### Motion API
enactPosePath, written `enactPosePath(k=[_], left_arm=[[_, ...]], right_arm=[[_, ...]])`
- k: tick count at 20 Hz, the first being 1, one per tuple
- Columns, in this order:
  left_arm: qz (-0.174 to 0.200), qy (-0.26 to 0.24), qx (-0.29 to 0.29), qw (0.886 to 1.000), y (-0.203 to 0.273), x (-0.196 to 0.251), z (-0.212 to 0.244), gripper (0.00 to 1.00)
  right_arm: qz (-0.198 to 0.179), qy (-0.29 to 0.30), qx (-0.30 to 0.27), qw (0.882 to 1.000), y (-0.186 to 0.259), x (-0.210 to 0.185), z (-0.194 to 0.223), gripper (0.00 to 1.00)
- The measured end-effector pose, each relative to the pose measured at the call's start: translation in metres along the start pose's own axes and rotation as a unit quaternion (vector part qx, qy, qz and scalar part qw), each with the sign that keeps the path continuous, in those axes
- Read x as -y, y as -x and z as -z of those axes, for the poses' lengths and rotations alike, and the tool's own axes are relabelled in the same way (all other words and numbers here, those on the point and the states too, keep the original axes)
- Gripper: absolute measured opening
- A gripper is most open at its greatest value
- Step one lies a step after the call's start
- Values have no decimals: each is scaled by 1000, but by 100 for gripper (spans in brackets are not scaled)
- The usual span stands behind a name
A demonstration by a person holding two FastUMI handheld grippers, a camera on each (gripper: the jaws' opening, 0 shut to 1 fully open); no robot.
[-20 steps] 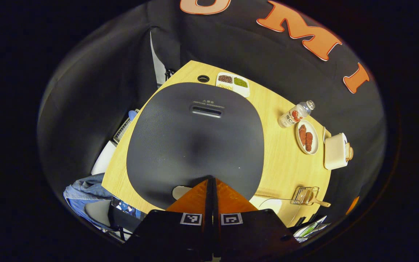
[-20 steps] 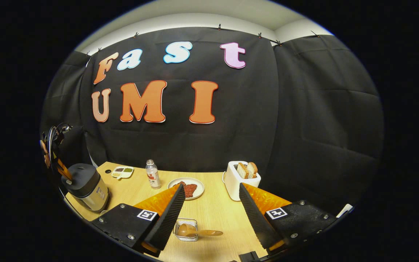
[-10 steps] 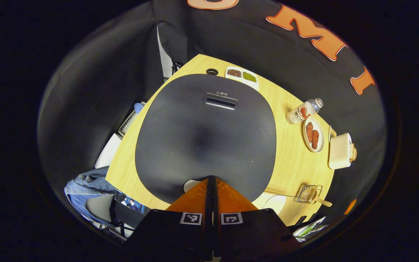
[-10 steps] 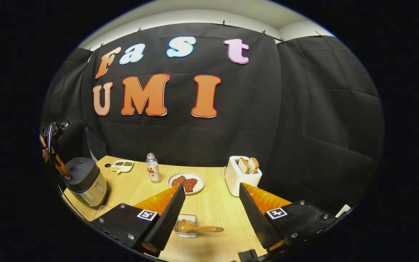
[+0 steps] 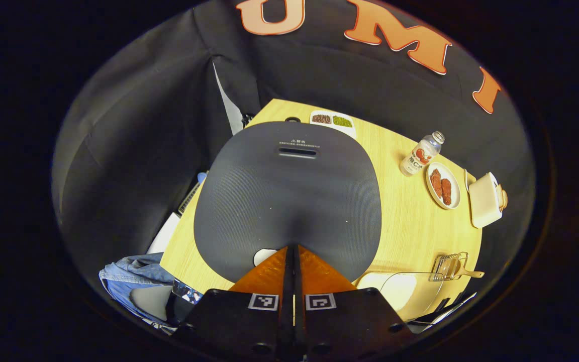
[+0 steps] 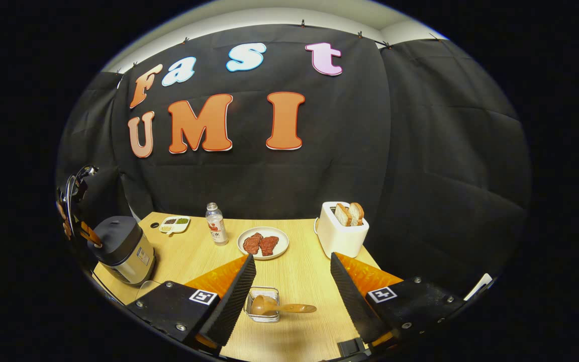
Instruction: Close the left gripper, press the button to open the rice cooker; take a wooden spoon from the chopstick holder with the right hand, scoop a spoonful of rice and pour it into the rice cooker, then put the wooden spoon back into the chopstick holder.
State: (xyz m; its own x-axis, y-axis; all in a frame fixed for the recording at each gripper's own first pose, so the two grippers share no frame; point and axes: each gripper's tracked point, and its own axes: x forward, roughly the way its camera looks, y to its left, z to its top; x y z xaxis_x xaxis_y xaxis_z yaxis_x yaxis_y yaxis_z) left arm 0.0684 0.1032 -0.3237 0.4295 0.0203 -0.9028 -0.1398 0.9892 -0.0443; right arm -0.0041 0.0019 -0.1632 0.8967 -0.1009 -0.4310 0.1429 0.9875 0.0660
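The rice cooker (image 5: 289, 196) shows its dark grey lid, shut, from above in the left gripper view. My left gripper (image 5: 292, 248) is shut with nothing in it, its tips over the lid's front edge beside the white button (image 5: 263, 256). In the right gripper view the cooker (image 6: 121, 249) stands at the table's left end with the left gripper (image 6: 92, 236) over it. My right gripper (image 6: 292, 259) is open above the clear chopstick holder (image 6: 263, 311). The wooden spoon (image 6: 282, 307) lies in the holder, handle pointing right. A glass bowl of rice (image 5: 400, 289) sits right of the cooker.
Along the back of the wooden table (image 6: 299, 274) stand a small tray of beans (image 6: 174, 223), a bottle (image 6: 215, 223), a plate of meat (image 6: 263, 243) and a white toaster (image 6: 342, 231) with bread. A blue cloth (image 5: 128, 276) lies beyond the table's left edge.
The left gripper view has tilted up a little over the lid, which stays shut. The right gripper has come forward over the table toward the holder, still open.
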Motion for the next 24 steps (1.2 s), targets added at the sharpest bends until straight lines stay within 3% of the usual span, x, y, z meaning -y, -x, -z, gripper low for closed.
enactPosePath(k=[3,6,10,12,13,17,19,20,22,24], left_arm=[[-12,-6,82,997,26,-1,-23,6],[-39,-37,211,976,64,-1,-70,6],[-76,-41,297,951,117,5,-96,6],[-71,-45,325,942,136,12,-99,6],[-69,-47,335,938,144,15,-98,6],[-60,-38,372,926,170,17,-87,6],[-60,-27,378,924,175,12,-80,10],[-63,-21,378,924,178,7,-75,20],[-70,-15,373,925,179,-2,-69,27],[-87,-13,375,923,184,-14,-63,41]], right_arm=[[3,-21,-16,1000,-2,11,14,93],[10,-29,-34,999,-7,17,29,93],[0,-29,-55,998,-13,15,48,93],[-4,-29,-65,997,-17,14,56,98],[-7,-29,-70,997,-20,13,61,93],[6,-39,-94,995,-36,22,86,93],[8,-58,-114,992,-43,23,104,94],[7,-71,-123,990,-44,20,113,94],[7,-86,-134,987,-50,19,129,93],[0,-102,-135,986,-56,18,135,93]])
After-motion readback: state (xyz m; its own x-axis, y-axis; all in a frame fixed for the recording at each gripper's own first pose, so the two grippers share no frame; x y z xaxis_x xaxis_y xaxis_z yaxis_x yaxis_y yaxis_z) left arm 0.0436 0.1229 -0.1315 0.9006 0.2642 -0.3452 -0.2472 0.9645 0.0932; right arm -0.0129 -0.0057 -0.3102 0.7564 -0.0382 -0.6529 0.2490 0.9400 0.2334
